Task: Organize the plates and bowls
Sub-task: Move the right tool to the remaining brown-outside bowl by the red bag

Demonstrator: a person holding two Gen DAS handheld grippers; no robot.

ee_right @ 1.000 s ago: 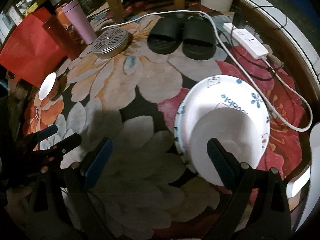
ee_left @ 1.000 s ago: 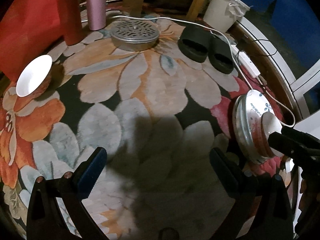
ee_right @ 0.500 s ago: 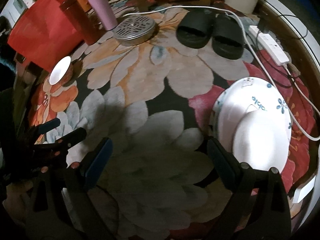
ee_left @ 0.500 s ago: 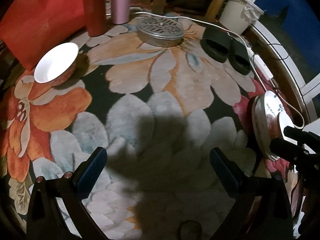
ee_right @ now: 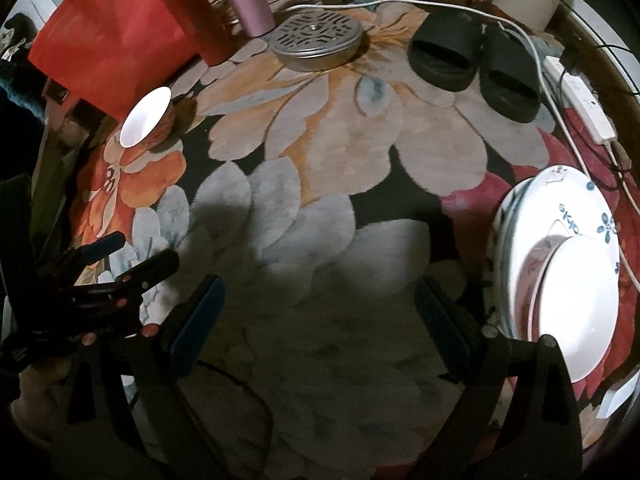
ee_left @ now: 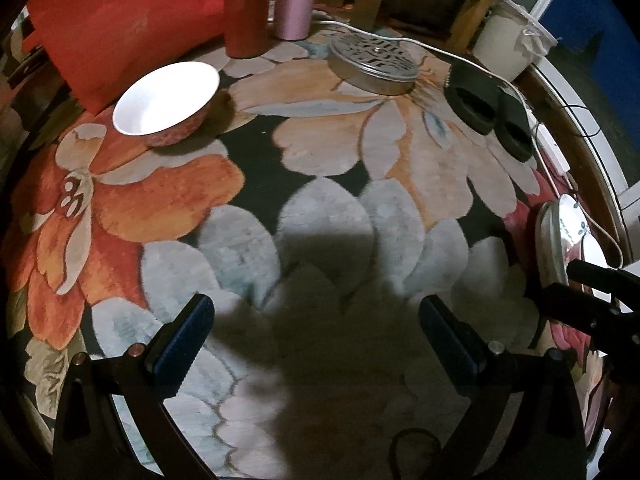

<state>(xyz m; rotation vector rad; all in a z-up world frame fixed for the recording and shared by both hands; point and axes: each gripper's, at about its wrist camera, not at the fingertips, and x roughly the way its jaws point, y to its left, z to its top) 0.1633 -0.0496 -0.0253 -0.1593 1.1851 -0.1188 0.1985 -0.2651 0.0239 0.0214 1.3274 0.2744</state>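
On the floral rug, far left, red-sided bowl (ee_left: 166, 104) sits upright beside the red bag (ee_left: 120, 20). Ceramic (rigid, slick, breakable), so pinch the rim. Left gripper (ee_left: 316, 340) and right gripper (ee_right: 320, 312) fingers both spread, empty. Plate stack (ee_right: 560, 256) sits right.

Dim, fisheye-warped, heavy central shadow
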